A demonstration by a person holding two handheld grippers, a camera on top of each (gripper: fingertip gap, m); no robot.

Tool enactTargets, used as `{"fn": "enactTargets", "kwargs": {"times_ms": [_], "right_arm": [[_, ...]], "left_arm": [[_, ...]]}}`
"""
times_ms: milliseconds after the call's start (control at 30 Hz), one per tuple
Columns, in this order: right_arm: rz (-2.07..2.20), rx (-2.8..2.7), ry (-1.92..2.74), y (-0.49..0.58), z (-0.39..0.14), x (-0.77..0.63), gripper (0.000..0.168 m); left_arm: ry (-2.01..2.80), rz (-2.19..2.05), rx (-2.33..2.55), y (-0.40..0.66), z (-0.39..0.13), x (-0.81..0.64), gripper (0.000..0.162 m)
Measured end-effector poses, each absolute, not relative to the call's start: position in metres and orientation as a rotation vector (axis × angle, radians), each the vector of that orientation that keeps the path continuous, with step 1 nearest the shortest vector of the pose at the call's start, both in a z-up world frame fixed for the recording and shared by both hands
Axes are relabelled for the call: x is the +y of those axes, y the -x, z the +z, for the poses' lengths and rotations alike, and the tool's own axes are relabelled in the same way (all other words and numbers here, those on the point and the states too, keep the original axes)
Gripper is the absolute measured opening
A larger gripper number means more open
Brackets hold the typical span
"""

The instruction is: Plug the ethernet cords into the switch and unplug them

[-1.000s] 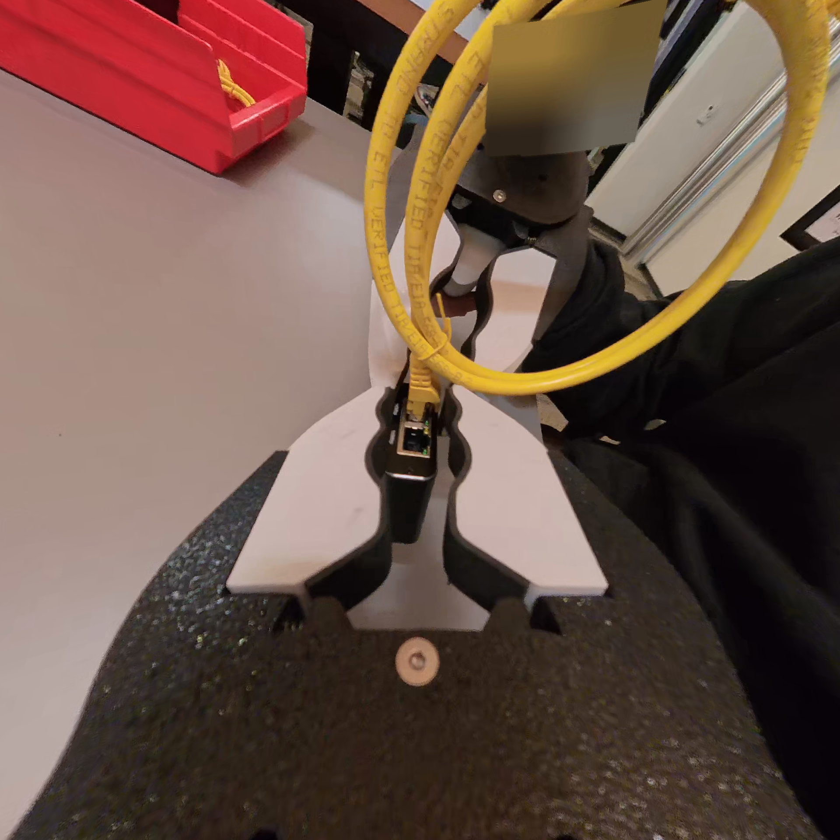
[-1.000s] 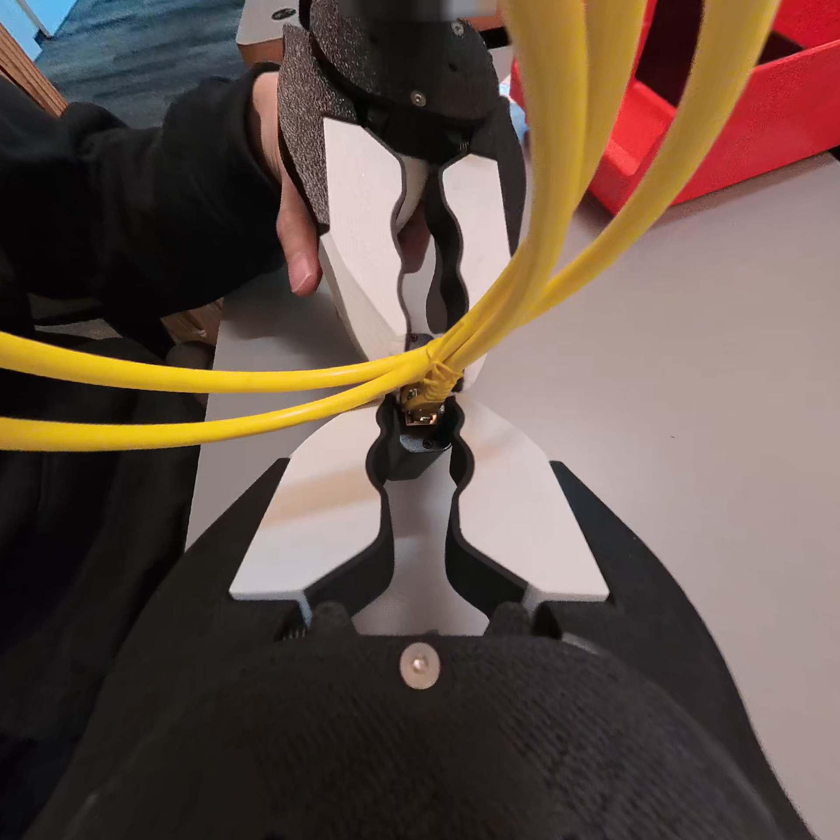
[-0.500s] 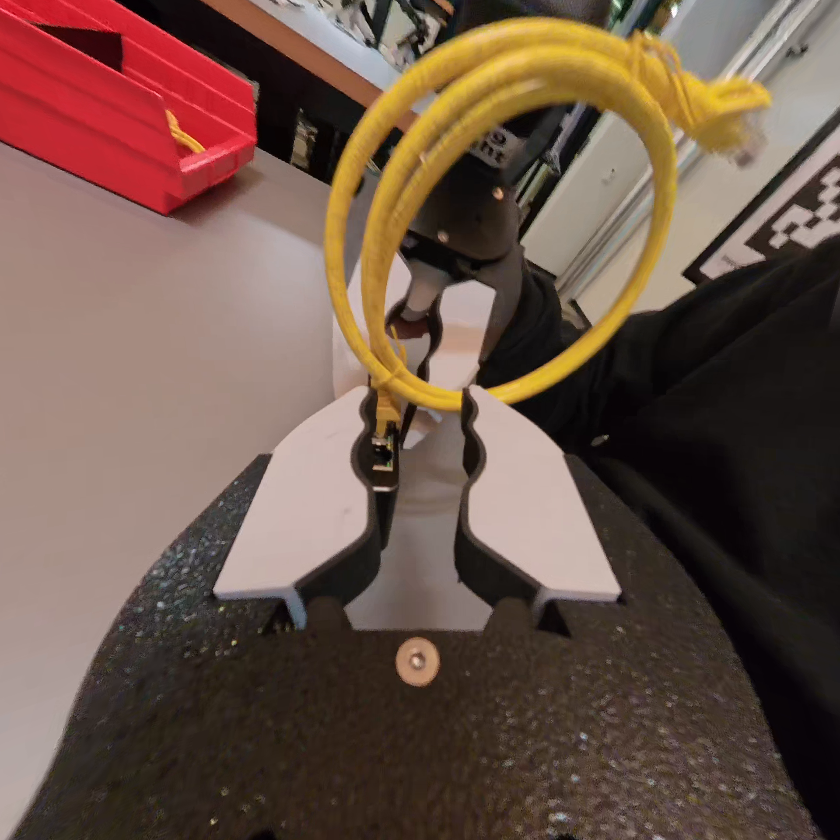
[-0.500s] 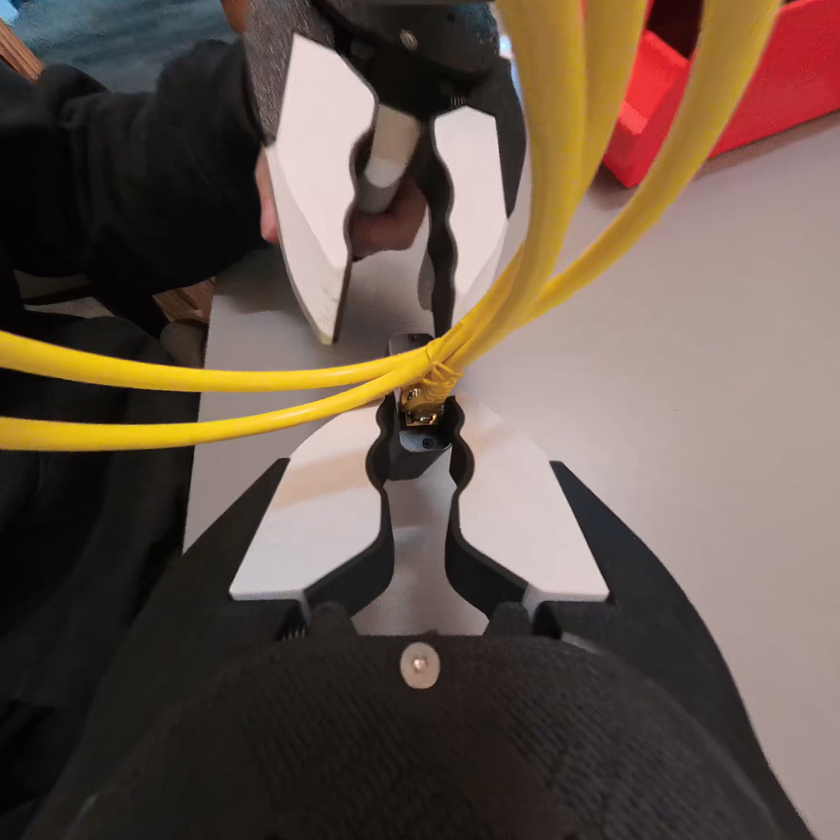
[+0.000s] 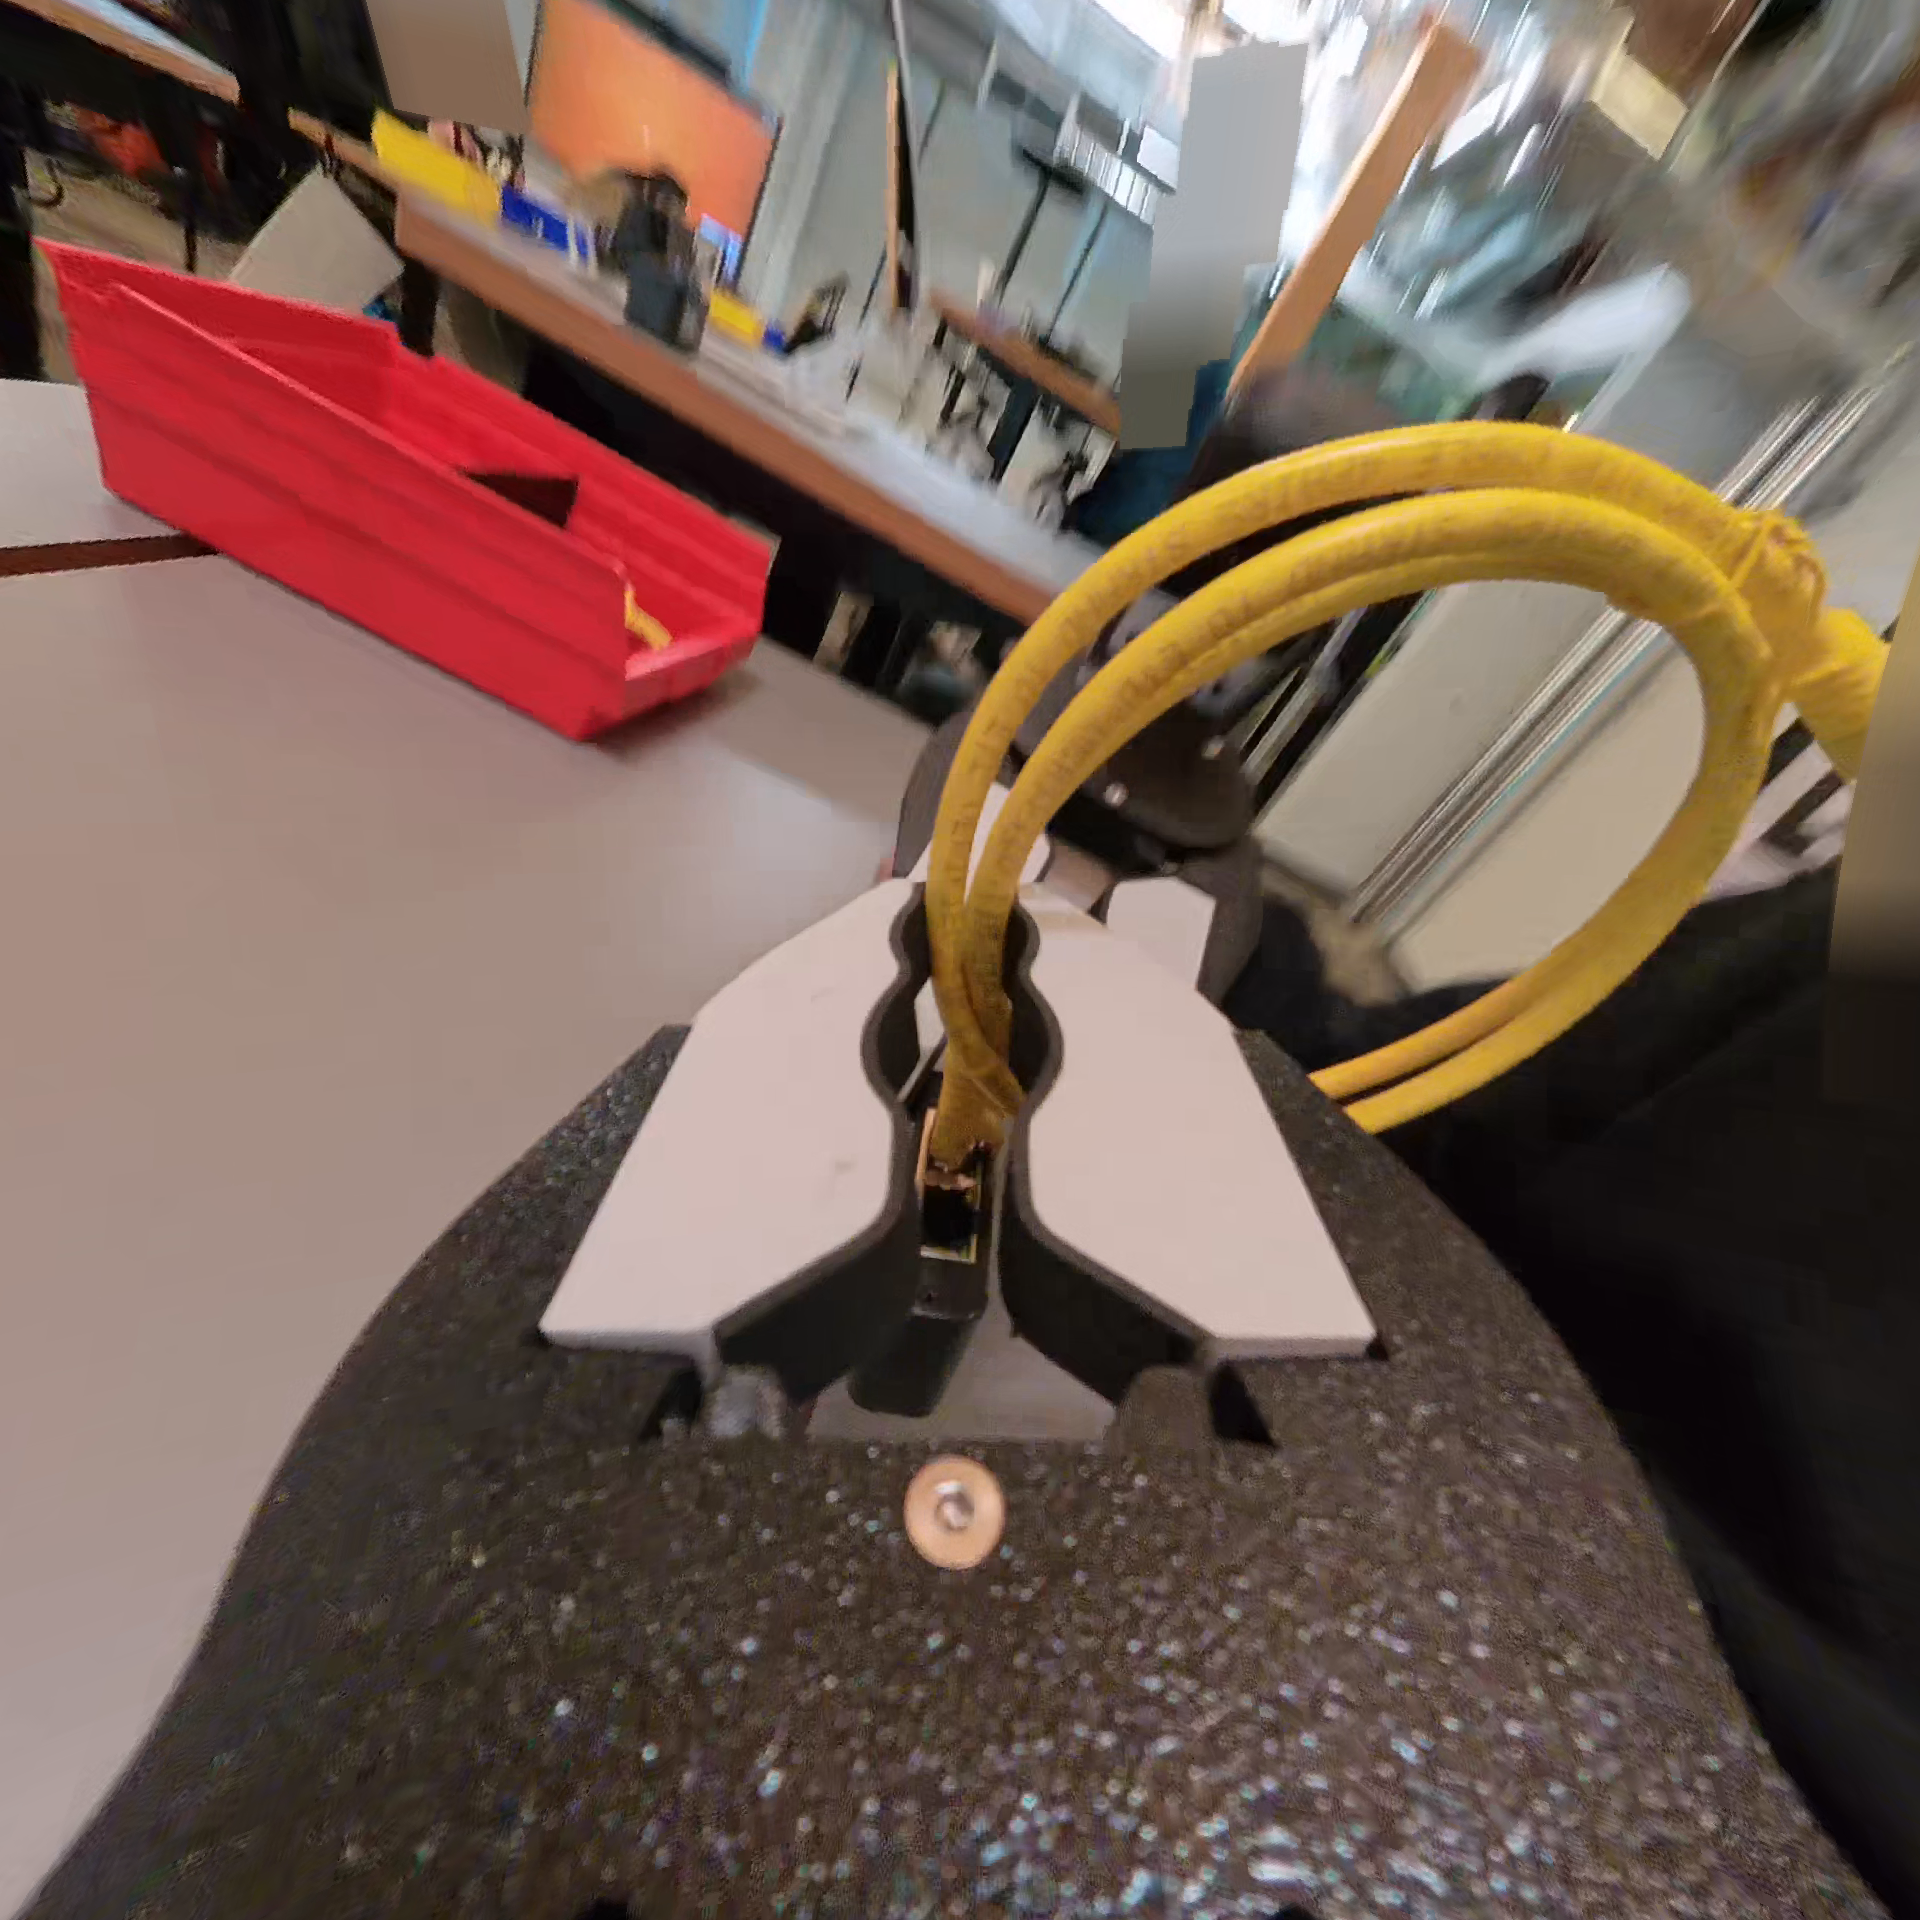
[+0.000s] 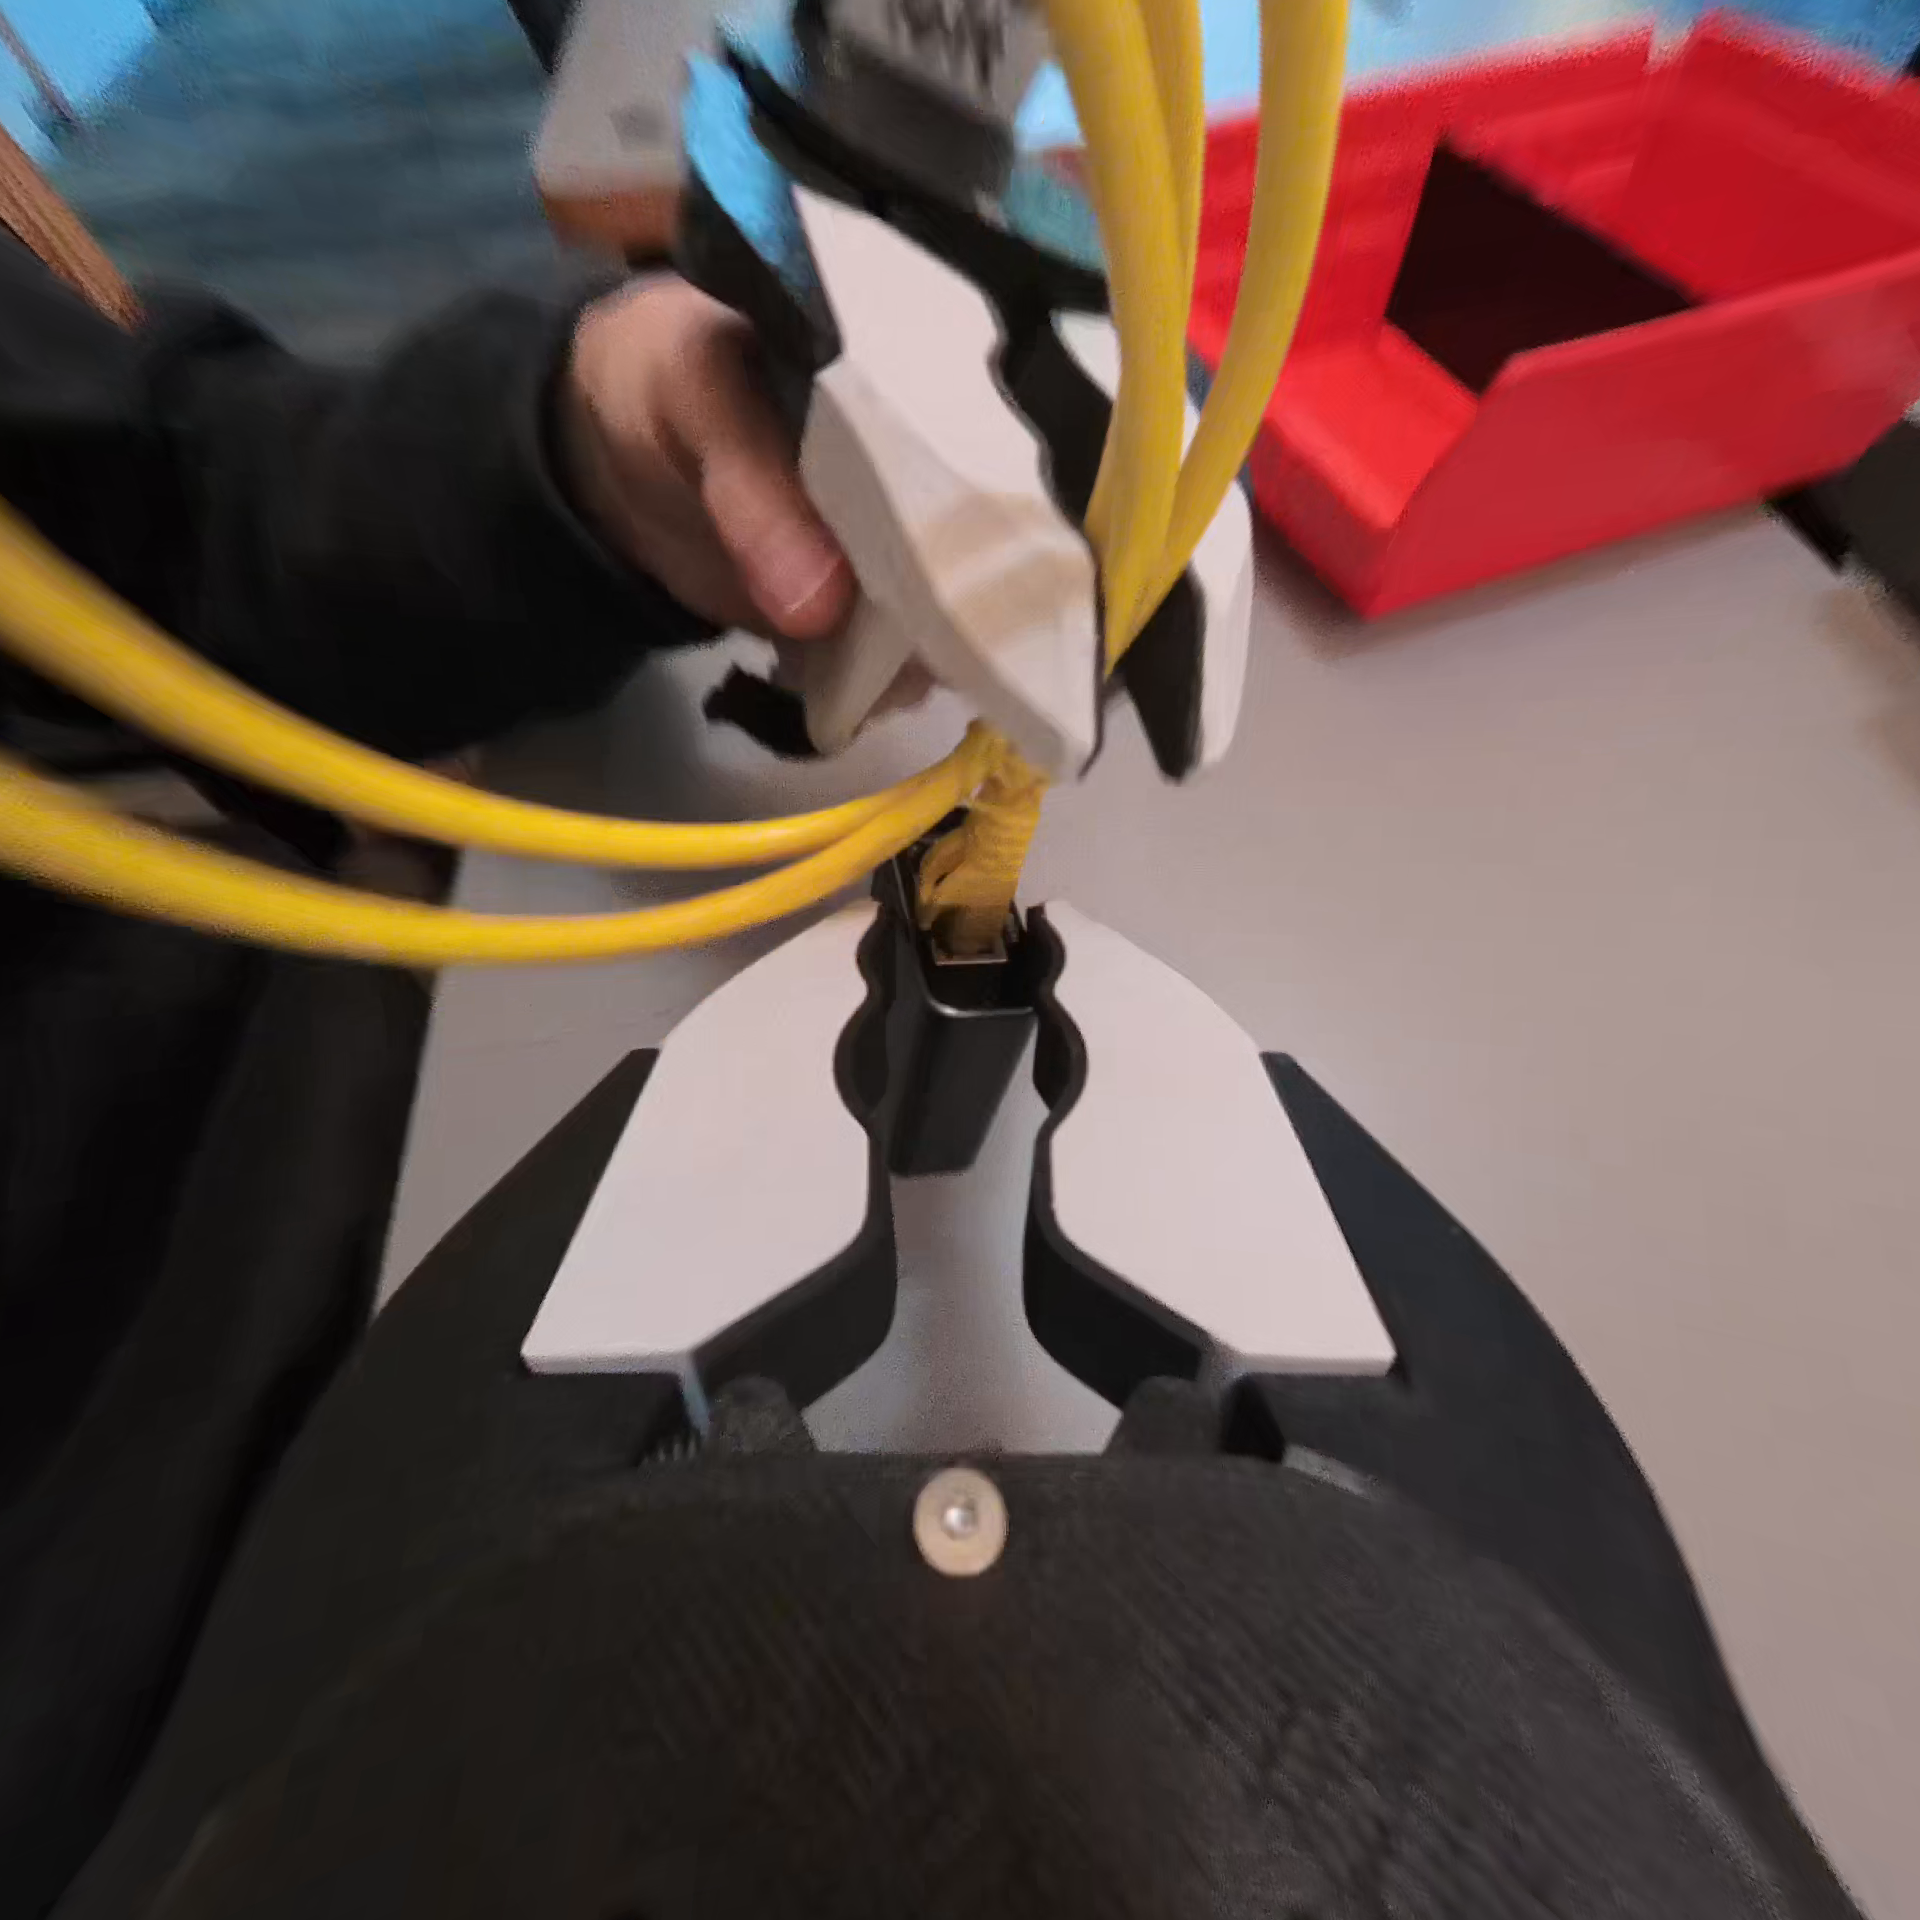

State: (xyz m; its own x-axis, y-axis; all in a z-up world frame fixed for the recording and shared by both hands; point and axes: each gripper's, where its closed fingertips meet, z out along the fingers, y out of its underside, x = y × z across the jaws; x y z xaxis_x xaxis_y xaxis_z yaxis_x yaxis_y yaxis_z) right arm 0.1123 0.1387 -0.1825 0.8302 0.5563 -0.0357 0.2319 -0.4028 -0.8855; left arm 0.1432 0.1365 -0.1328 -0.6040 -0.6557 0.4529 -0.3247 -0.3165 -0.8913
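Between the right gripper's clamped fingers sat the black switch, plug seated. Just ahead, the left gripper pinched the yellow ethernet cord. Unplugging's probably next, needing a straight pull.

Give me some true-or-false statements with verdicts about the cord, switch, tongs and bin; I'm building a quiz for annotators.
1. The yellow ethernet cord is plugged into the small black box-shaped switch. True.
2. The right tongs are open and empty. False: they are shut on the switch.
3. The red plastic bin rests on the grey table. True.
4. The cord lies flat on the table. False: its loops arch through the air.
5. The left tongs grip the bin. False: they close around the cord's strands near the plug.
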Motion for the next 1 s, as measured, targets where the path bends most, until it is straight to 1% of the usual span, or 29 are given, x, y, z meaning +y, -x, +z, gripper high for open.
{"fn": "enactTargets", "kwargs": {"times_ms": [67, 133, 200, 267, 400, 433, 467, 700, 767, 800, 833, 1000], "right_arm": [[0.525, -0.546, 1.839, -0.106, -0.161, 0.137, 0.035], [0.585, -0.505, 1.772, -0.103, -0.155, 0.14, 0.04], [0.597, -0.478, 1.787, -0.1, -0.163, 0.147, 0.058], [0.623, -0.455, 1.801, -0.097, -0.171, 0.153, 0.063], [0.635, -0.432, 1.766, -0.097, -0.173, 0.158, 0.064], [0.585, -0.404, 1.822, -0.105, -0.181, 0.161, 0.071], [0.551, -0.405, 1.861, -0.11, -0.188, 0.162, 0.075], [0.728, -0.459, 1.811, -0.073, -0.199, 0.168, 0.066], [0.758, -0.483, 1.802, -0.065, -0.204, 0.169, 0.051], [0.777, -0.481, 1.799, -0.063, -0.205, 0.17, 0.037], [0.802, -0.479, 1.797, -0.061, -0.205, 0.169, 0.028], [0.943, -0.42, 1.783, -0.064, -0.203, 0.168, 0.028]], "left_arm": [[1.299, -2.189, 1.532, -0.141, -0.118, 0.146, 0.012], [1.326, -2.236, 1.485, -0.141, -0.115, 0.152, 0.012], [1.351, -2.178, 1.493, -0.143, -0.119, 0.155, 0.012], [1.348, -2.079, 1.531, -0.144, -0.124, 0.155, 0.012], [1.297, -2.021, 1.564, -0.142, -0.122, 0.156, 0.012], [1.275, -2.039, 1.562, -0.141, -0.119, 0.156, 0.012], [1.261, -2.044, 1.567, -0.14, -0.118, 0.156, 0.012], [1.233, -2.113, 1.538, -0.138, -0.113, 0.155, 0.012], [1.234, -2.151, 1.568, -0.136, -0.115, 0.152, 0.012], [1.235, -2.158, 1.582, -0.136, -0.116, 0.152, 0.012], [1.232, -2.169, 1.59, -0.135, -0.116, 0.151, 0.012], [1.283, -2.133, 1.56, -0.137, -0.12, 0.164, 0.014]]}}
